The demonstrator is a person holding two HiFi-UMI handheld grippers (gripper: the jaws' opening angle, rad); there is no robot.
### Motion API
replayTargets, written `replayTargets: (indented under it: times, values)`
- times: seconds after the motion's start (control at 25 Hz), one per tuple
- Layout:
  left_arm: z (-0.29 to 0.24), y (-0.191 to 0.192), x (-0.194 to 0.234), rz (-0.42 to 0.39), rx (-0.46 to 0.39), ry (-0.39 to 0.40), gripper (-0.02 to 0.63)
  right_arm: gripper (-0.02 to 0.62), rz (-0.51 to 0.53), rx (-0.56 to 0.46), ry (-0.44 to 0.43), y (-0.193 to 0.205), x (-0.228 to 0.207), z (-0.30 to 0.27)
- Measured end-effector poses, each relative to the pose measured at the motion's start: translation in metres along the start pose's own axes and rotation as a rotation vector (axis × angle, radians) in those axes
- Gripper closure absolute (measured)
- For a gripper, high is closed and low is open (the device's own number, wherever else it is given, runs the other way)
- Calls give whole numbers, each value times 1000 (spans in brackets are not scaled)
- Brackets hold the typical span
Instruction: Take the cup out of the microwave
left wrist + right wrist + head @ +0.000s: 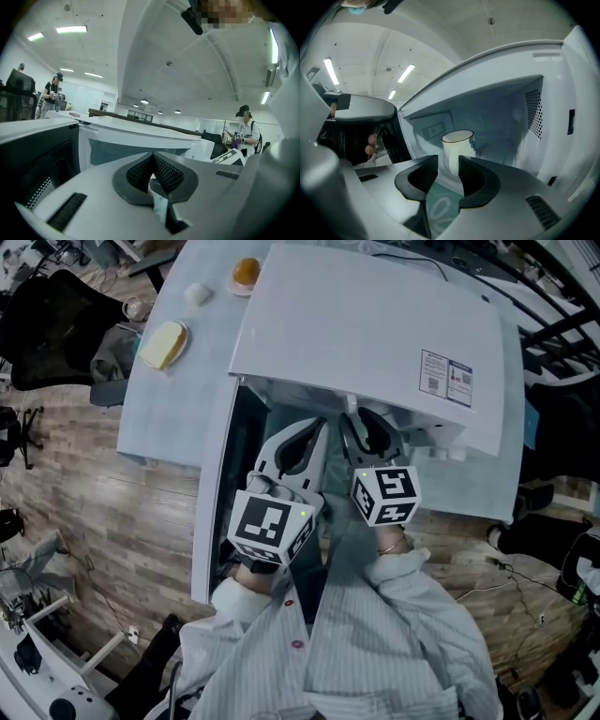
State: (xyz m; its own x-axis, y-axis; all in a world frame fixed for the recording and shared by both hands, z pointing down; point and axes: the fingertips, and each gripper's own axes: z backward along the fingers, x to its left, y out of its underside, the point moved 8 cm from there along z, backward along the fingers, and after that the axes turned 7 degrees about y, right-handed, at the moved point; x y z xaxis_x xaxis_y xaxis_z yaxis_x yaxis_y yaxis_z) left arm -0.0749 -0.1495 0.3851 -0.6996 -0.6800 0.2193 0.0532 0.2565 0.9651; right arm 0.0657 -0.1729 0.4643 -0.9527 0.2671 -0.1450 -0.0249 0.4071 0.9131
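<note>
A white cup point(458, 146) with a dark rim and a blue handle stands upright inside the open white microwave point(375, 334). In the right gripper view my right gripper point(448, 162) is open at the mouth of the oven. The cup stands just past its tips, in line with the gap, and the pads do not press on it. From the head view the right gripper point(367, 432) reaches under the microwave's top edge, which hides the cup. My left gripper point(307, 439) hangs beside it at the opening. In its own view the left gripper point(152, 157) is shut with nothing in it.
The microwave door point(211, 512) stands swung open on the left. On the table point(178, 390) behind it lie a plate with bread point(164, 343), a white lump point(197, 293) and an orange item point(246, 273). A black chair point(47, 320) stands left. Two people point(50, 93) point(246, 130) stand far off.
</note>
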Motion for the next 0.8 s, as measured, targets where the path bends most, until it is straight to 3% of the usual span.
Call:
replayTargets:
  times: [0.8]
  values:
    - [11,-3,14,-1,-9,-47,597,456,16,48,84,16,-5,-33]
